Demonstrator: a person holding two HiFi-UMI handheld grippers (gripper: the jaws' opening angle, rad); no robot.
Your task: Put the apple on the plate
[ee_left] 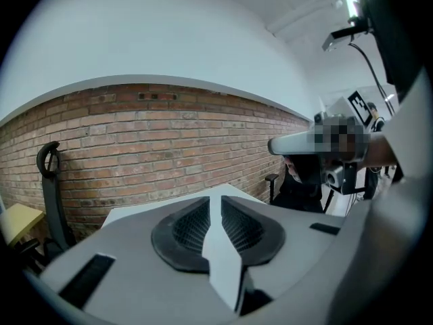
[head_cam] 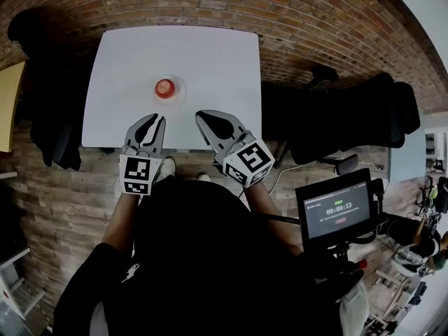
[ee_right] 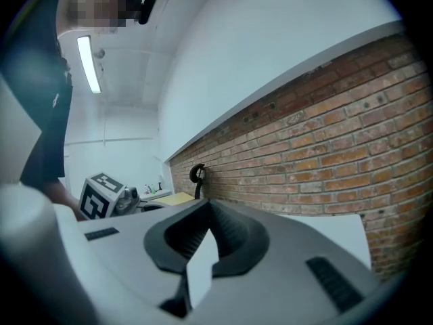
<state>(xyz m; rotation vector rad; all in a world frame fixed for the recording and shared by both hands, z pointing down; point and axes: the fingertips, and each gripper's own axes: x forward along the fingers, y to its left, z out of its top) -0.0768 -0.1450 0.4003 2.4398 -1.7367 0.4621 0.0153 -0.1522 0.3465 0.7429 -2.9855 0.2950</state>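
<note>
Against brick wall (head_cam: pixel 315 19), white table (head_cam: pixel 210 54); left hand-held gripper (head_cam: pixel 159 120), right hand-held gripper (head_cam: pixel 202 116) closed, empty.

Red apple (head_cam: pixel 164 88), white table (head_cam: pixel 140 51), red-brown brick wall (ee_left: pixel 169 141)

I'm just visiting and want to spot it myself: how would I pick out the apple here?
Find the white table against the brick wall. Near its middle lies a small pale plate with the apple on it. It is the only red thing on that table.
</note>
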